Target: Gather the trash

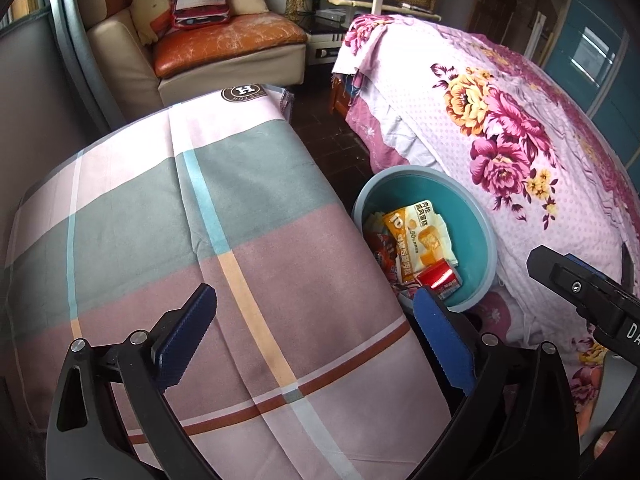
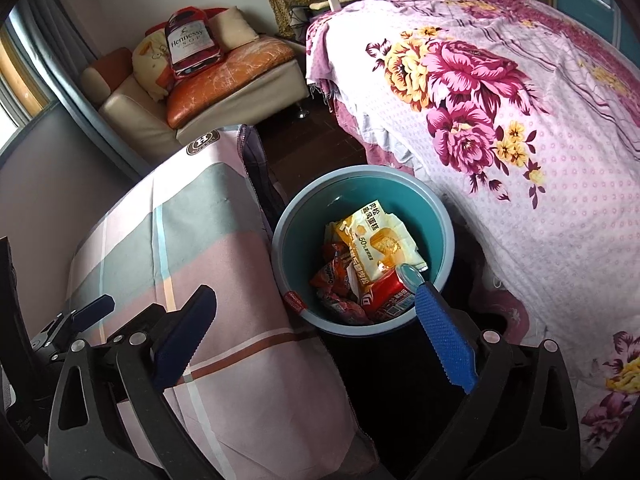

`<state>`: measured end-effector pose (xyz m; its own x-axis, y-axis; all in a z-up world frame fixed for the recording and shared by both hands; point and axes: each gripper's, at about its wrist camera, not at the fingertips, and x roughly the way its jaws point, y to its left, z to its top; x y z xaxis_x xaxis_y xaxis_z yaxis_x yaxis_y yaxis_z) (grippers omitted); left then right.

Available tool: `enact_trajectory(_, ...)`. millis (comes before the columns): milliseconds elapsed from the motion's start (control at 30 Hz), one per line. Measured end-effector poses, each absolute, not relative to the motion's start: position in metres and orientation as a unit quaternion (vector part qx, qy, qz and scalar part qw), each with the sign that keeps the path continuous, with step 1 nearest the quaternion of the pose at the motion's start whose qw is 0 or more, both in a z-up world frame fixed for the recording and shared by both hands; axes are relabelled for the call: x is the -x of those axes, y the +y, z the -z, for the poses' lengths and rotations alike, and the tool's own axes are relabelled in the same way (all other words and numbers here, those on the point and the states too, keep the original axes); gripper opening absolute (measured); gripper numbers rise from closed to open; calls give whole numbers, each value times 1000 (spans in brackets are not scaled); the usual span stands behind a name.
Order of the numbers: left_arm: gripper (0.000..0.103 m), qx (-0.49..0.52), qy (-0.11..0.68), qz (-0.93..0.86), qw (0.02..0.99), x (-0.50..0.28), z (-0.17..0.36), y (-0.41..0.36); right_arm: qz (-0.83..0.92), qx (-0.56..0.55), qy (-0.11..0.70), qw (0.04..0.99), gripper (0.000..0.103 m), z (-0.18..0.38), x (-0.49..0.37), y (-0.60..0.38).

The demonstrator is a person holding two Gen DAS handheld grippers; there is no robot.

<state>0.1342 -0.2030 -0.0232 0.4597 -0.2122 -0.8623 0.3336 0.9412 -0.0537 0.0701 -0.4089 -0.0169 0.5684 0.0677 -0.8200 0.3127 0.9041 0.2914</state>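
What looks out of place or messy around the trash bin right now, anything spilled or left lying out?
Nothing stands out. The wrappers, including the yellow cake packet and a red packet, lie inside the teal bin. No litter shows on the plaid cover or the floral bedspread. Both grippers are open and hold nothing.

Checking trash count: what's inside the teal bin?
In the teal bin: a yellow cake wrapper on top, a red packet beside it, and red snack wrappers partly underneath. Anything below these, and the bin floor, is covered.
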Motion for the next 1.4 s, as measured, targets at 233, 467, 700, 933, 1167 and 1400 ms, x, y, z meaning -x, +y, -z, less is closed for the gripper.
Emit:
enact_trajectory(233, 99, -43, 495, 147, 855, -124, 16, -180, 73, -177, 460, 867, 96, 7, -59, -391)
enact_trajectory(467, 99, -34, 492, 141, 859, -112, 11, -163, 71, -155, 467, 868, 96, 1, -51, -375)
enact_trajectory(700, 99, -27, 486, 131, 863, -102, 8, -149, 66, -134, 465, 872, 96, -4, -46, -361)
enact_trajectory(933, 99, -24, 488, 123, 864, -99, 10, -139, 62, -132, 470, 871, 96, -2, -44, -355)
enact_trajectory(1167, 99, -28, 488, 114, 865, -100, 14, -140, 64, -126, 475, 869, 96, 2, -45, -353)
enact_trajectory(1400, 99, -35, 491, 108, 864, -104, 20, -143, 63, -132, 483, 863, 96, 12, -49, -356)
